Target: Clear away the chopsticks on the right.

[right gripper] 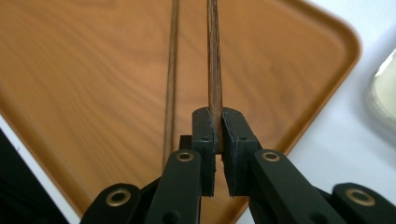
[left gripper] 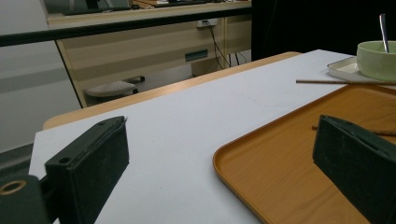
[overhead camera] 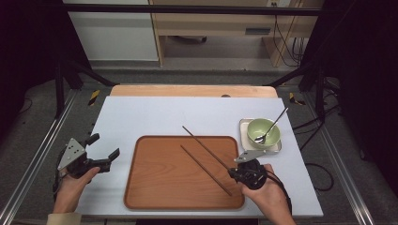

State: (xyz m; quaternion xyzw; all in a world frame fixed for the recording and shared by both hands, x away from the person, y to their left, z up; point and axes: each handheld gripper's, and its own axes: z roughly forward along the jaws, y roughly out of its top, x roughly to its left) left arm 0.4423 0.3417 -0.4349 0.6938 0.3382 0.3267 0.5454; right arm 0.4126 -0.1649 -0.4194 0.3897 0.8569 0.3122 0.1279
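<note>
My right gripper is shut on the near end of a dark wooden chopstick, which slants up-left over the wooden tray. In the right gripper view the pads clamp that chopstick, and my right gripper hangs above the tray. A second chopstick lies flat on the tray, roughly parallel to the held one, and appears again as a thin chopstick left of the jaws. My left gripper rests open and empty on the white mat, left of the tray.
A green bowl with a metal spoon in it stands on a small white dish at the right, just behind my right hand. From the left gripper, the tray corner and bowl lie ahead.
</note>
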